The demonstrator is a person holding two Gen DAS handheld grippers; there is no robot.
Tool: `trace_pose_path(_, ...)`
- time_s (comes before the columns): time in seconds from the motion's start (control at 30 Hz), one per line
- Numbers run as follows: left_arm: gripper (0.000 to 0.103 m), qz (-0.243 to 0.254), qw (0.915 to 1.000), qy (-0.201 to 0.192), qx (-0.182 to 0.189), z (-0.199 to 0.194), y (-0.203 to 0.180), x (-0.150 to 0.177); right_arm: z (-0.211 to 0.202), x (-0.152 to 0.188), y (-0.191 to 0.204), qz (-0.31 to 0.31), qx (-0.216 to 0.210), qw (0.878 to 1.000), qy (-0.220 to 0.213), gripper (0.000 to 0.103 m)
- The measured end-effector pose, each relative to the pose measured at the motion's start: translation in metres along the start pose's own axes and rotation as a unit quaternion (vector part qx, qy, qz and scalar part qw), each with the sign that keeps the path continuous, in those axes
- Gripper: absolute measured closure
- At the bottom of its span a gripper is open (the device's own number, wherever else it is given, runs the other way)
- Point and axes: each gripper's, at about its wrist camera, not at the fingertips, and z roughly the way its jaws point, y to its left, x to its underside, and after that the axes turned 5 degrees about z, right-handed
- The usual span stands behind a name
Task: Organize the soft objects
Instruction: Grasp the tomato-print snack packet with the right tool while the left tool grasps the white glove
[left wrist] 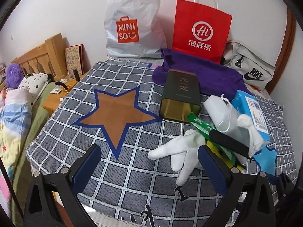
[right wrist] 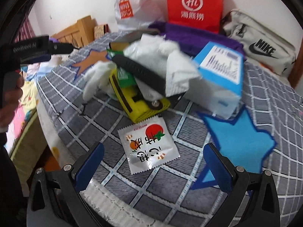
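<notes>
A pile of objects lies on the checked bedspread [left wrist: 132,170]. A white glove [left wrist: 180,151] lies at its near edge, just ahead of my open, empty left gripper [left wrist: 149,162]. Behind it are a green packet [left wrist: 204,128], a black bar [left wrist: 229,141], a white pouch [left wrist: 221,111], white cloth [left wrist: 251,132] and a blue tissue box [left wrist: 251,113]. In the right wrist view my right gripper [right wrist: 153,162] is open and empty above a silver snack packet [right wrist: 149,147]. The glove [right wrist: 94,77], a yellow object [right wrist: 140,104], white cloth [right wrist: 178,73] and the blue box [right wrist: 219,71] lie beyond it.
A dark tin [left wrist: 180,96] lies on its side beside a purple cloth [left wrist: 208,75]. A white Miniso bag [left wrist: 130,22], a red paper bag [left wrist: 200,30] and a grey Nike bag [left wrist: 250,66] stand along the wall. A brown star [left wrist: 115,113] and a blue star [right wrist: 238,140] mark the spread. Its edge drops off at left.
</notes>
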Motion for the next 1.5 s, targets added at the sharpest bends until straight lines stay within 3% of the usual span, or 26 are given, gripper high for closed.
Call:
trace_pose_path(0.2,0.0,0.005,0.9996,-0.003,0.027,0.008,0.004,0.0,0.021,0.003,0.005,-0.03,0.005,0.999,0.009,0.004)
trace_pose_path(0.3,0.0,0.002,0.9992,0.0,0.041,0.013,0.007,-0.001,0.022,0.002,0.005,-0.033,0.013,0.999,-0.013,0.007)
trace_pose_path(0.47,0.001,0.003,0.9988,0.006,0.049,0.023,0.006,-0.001,0.015,-0.001,0.002,-0.038,0.013,0.999,-0.022,0.041)
trace_pose_path(0.5,0.001,0.006,0.9987,0.007,0.051,0.025,0.005,0.0,0.015,-0.001,0.001,-0.036,0.014,0.999,-0.022,0.043)
trace_pose_path(0.57,0.001,0.013,0.9984,0.009,0.054,0.028,0.002,0.0,0.013,-0.002,-0.001,-0.037,0.018,0.999,-0.026,0.058)
trace_pose_path(0.7,0.001,0.044,0.9971,0.012,0.061,0.032,-0.011,0.005,0.009,-0.002,-0.01,-0.014,0.009,0.999,-0.027,0.076)
trace_pose_path(0.73,0.001,0.05,0.9966,0.013,0.064,0.033,-0.014,0.006,0.008,-0.002,-0.013,-0.006,0.008,1.0,-0.026,0.091)
trace_pose_path(0.93,0.002,0.071,0.995,0.018,0.068,0.043,-0.028,0.007,0.006,0.002,-0.01,-0.005,0.004,0.999,-0.032,0.095)
trace_pose_path(1.03,0.014,0.07,0.9944,0.022,0.075,0.051,-0.03,0.006,0.005,0.003,-0.016,0.009,-0.011,0.999,-0.03,0.097)
trace_pose_path(1.13,0.037,0.068,0.9938,0.033,0.083,0.062,-0.032,0.006,0.001,0.003,-0.023,0.02,-0.006,0.999,-0.032,0.097)
trace_pose_path(1.2,0.072,0.06,0.9916,0.041,0.106,0.067,-0.03,0.005,-0.002,0.002,-0.029,0.03,-0.002,0.999,-0.035,0.097)
trace_pose_path(1.27,0.089,0.053,0.9871,0.045,0.144,0.067,-0.026,0.004,-0.005,0.001,-0.035,0.038,0.002,0.999,-0.038,0.098)
trace_pose_path(1.5,0.092,0.051,0.9882,0.016,0.144,0.042,-0.014,-0.004,-0.015,-0.004,-0.05,0.058,0.012,0.997,-0.048,0.098)
